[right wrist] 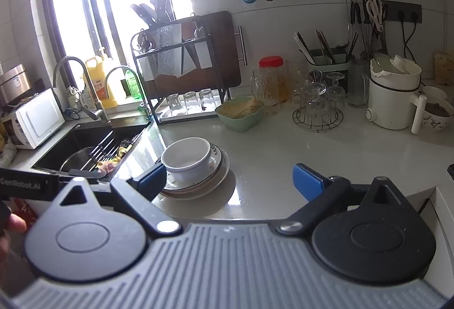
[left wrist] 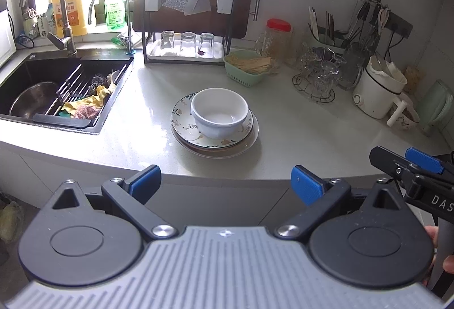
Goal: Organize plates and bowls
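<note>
A white bowl [left wrist: 219, 112] stands on a flower-patterned plate [left wrist: 181, 116], which lies on a stack of plates [left wrist: 247, 142] in the middle of the pale counter. My left gripper [left wrist: 225, 184] is open and empty, held back in front of the counter's front edge, below the stack. In the right wrist view the bowl [right wrist: 187, 158] and the stack [right wrist: 218, 172] sit left of centre. My right gripper [right wrist: 229, 179] is open and empty over the counter's front edge; its left finger overlaps the stack's near left rim. The right gripper also shows in the left wrist view [left wrist: 408, 164].
A black sink [left wrist: 56, 87] with a steel pot and cloths lies left. A dark rack [left wrist: 187, 25] with upturned glasses stands behind the stack. A green basket [left wrist: 247, 67], a glass stand [left wrist: 317, 76], a white cooker [left wrist: 377, 93] and a small filled bowl [right wrist: 437, 110] line the back right.
</note>
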A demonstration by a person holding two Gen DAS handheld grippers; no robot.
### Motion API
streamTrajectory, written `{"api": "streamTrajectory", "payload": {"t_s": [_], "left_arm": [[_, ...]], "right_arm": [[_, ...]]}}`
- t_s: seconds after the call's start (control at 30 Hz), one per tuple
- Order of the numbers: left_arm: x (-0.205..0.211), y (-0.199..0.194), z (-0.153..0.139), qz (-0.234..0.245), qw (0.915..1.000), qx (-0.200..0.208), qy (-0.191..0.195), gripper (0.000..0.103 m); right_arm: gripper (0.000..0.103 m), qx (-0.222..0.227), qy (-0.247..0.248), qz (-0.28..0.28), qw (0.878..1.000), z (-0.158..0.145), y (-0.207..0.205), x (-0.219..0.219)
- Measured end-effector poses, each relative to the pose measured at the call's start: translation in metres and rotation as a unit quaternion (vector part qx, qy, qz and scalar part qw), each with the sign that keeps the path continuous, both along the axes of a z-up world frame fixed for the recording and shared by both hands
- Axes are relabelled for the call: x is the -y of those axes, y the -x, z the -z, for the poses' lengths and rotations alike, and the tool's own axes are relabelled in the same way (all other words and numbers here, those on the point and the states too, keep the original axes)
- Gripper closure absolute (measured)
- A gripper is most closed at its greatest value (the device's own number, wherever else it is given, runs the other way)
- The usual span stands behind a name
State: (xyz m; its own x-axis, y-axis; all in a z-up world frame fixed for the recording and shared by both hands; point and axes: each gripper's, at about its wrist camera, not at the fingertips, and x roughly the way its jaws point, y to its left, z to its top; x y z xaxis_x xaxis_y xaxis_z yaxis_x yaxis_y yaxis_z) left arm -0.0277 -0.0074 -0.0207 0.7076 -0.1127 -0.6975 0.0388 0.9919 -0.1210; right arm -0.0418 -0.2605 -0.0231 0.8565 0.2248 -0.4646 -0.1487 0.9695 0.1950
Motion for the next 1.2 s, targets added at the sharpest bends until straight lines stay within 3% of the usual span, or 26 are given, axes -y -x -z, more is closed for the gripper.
{"api": "streamTrajectory", "payload": {"t_s": [0.43, 1.2], "left_arm": [[-0.006, -0.008, -0.014, -0.014, 0.9998, 0.011, 0.004, 0.003], [0.003, -0.003, -0.003, 0.0, 0.9999, -0.012, 0.005, 0.003]], "right_arm": [[0.006, -0.007, -0.002, -0.008, 1.0, 0.001, -0.007, -0.001], [0.006, -0.012, -0.002, 0.002, 1.0, 0.004, -0.002, 0.006]]}}
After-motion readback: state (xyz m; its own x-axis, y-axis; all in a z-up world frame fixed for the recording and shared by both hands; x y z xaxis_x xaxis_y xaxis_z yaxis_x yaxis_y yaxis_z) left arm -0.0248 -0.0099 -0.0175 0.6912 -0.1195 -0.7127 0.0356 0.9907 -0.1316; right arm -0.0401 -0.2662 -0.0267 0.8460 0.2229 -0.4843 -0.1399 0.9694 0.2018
